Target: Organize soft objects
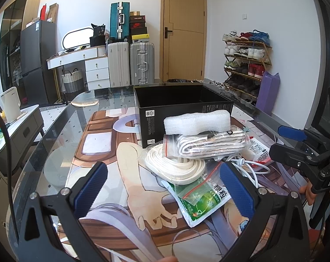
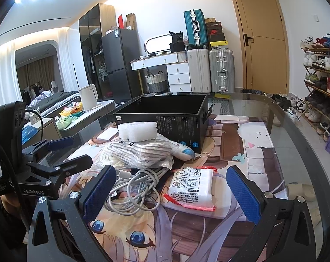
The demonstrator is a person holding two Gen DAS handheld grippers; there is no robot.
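**A:** Left wrist view first. The left gripper [image 1: 162, 181] is spread wide with nothing in it, hovering over the near edge of the pile. The green sachet [image 1: 197, 198] lies nearest, the coiled white strap [image 1: 176, 166] just behind it, then the bagged striped cloth [image 1: 210, 145] with the foam block [image 1: 196, 123] on top. The black box [image 1: 182, 109] sits at the far side, open.

**B:** The foam looks featherlight and squashy, I'd pinch its middle gently. The strap will probably flop and uncoil, so grab across several loops.

**A:** Right wrist view: the right gripper [image 2: 171, 192] is also wide open and empty, near the white packet [image 2: 191, 185], which lies just right of the tangled white cable [image 2: 136, 185].

**B:** The plastic on that packet looks slippery. I'd take it by an edge, squeezing firmly. The cable is springy, so I'd clamp the bundle's thick middle.
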